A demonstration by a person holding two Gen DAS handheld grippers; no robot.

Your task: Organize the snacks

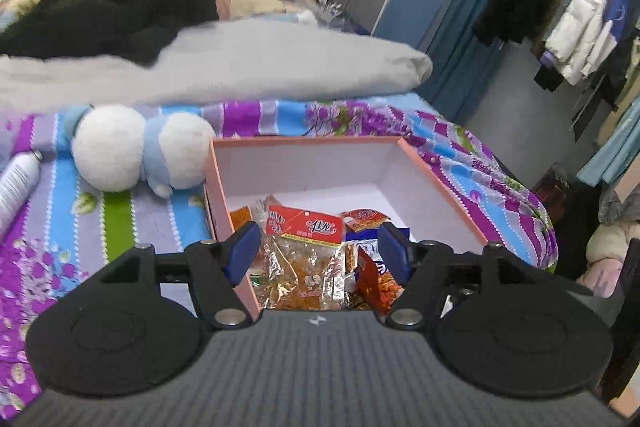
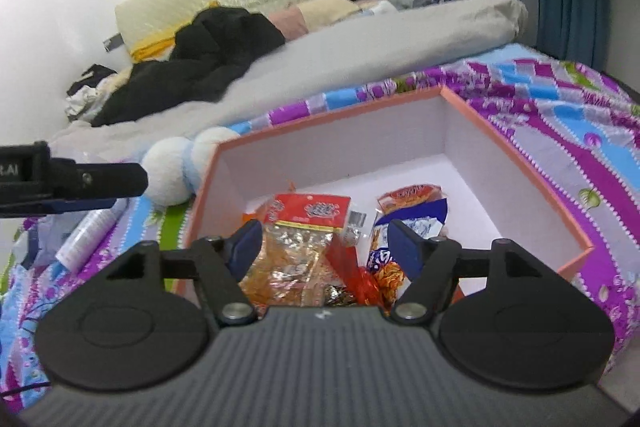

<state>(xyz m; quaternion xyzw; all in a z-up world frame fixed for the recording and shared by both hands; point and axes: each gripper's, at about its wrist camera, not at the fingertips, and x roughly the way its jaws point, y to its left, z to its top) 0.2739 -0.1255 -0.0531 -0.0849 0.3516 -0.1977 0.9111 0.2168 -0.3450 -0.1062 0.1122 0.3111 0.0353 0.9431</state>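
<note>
A pink cardboard box (image 1: pixel 436 183) with a white inside sits on the bedspread and holds several snack packets. A clear packet with a red header (image 1: pixel 304 251) lies in the middle, and a blue and orange packet (image 1: pixel 368 255) lies to its right. My left gripper (image 1: pixel 318 247) is open and empty above the box's near edge. In the right wrist view the same box (image 2: pixel 520 163), the red-header packet (image 2: pixel 304 239) and the blue packet (image 2: pixel 404 219) show. My right gripper (image 2: pixel 324 243) is open and empty over them. The left gripper's side (image 2: pixel 72 183) shows at the left.
A white and blue plush toy (image 1: pixel 140 151) lies left of the box, with a white spray can (image 1: pixel 16 187) further left. A grey duvet (image 1: pixel 240 67) and black clothes (image 1: pixel 120 7) lie behind. The bed's edge is on the right, with a clothes rack (image 1: pixel 580 7) beyond.
</note>
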